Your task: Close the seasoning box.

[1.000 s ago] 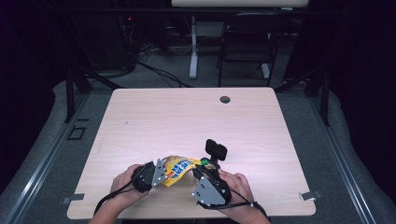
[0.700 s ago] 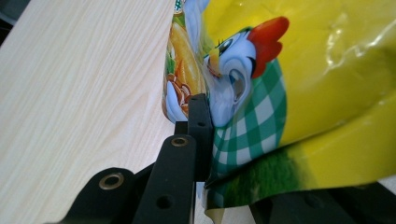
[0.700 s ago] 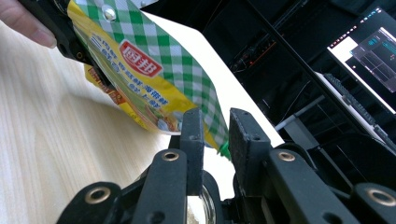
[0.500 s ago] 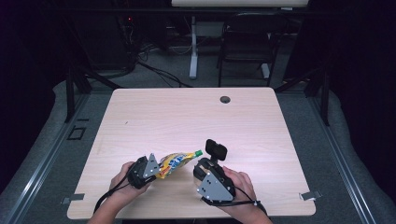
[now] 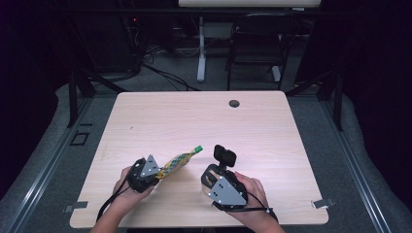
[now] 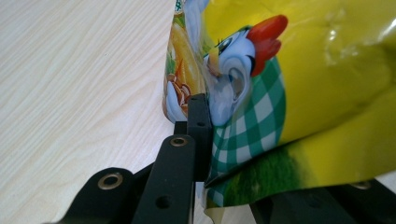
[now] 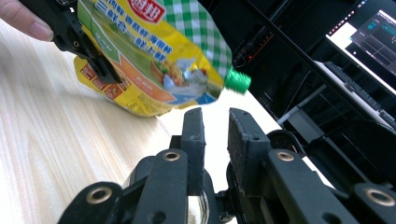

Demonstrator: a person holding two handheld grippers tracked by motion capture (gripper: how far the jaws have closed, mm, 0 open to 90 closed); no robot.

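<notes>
So the left gripper [image 5: 154, 175] has its jaws clenched on the bottom end of a yellow pouch [image 5: 179, 161], the squeezy kind with a cartoon chicken and green check print, and it's holding it up off the table [image 5: 272, 126]. In the high view the pouch runs long-ways up and to the right from the left gripper, with the green cap [image 5: 197, 149] at the far tip, pointing roughly toward the gap between the two hands. The right gripper [image 5: 224, 156] sits just to the right of that cap end, apart from it, nothing between its jaws; they stand slightly parted and have been opening a bit within the last second. From the right gripper view the pouch [image 7: 154, 56] hangs above and ahead of the jaws, tilted, with the cap [image 7: 237, 80] sticking out just above the right-hand pad, close but not touching. So the cap end is the part nearest the free hand, and the right gripper is the obvious one to go for it, probably needing to come up and in along the pouch's long axis to get the jaws around the cap.
</notes>
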